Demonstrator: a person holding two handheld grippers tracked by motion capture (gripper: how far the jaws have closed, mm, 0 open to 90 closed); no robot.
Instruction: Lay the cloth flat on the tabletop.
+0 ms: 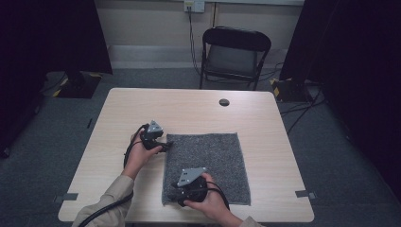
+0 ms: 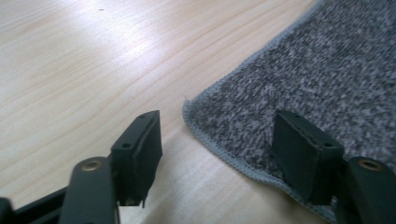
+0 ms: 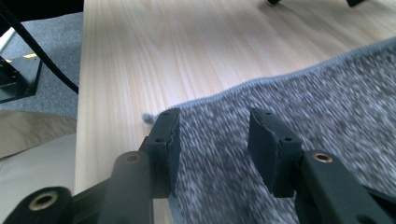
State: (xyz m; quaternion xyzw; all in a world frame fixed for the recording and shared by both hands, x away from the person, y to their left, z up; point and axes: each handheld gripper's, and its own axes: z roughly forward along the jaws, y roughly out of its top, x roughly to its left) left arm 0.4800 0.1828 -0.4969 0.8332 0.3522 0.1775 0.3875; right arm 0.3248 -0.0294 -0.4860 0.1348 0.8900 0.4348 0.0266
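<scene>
- Tongs first: my left tongs (image 2: 212, 154) are spread, straddling the near-left corner of the grey mat (image 1: 208, 163), not pinching yet.
- Right tongs (image 3: 212, 144) are spread too, hanging over the mat's near edge.
- Mat's lying flat on the bench (image 1: 189, 106).
- Looks like I'm lining up grabs on two corners; next I'd close both on the edge, probably to fold it.

Both forearms wear beige sleeves. Each hand-held gripper, left (image 1: 163, 146) and right (image 1: 176, 193), is black with a grey three-cornered plate on top, a black cable trailing behind, and brass-ringed pivots below flat rectangular jaws.
</scene>
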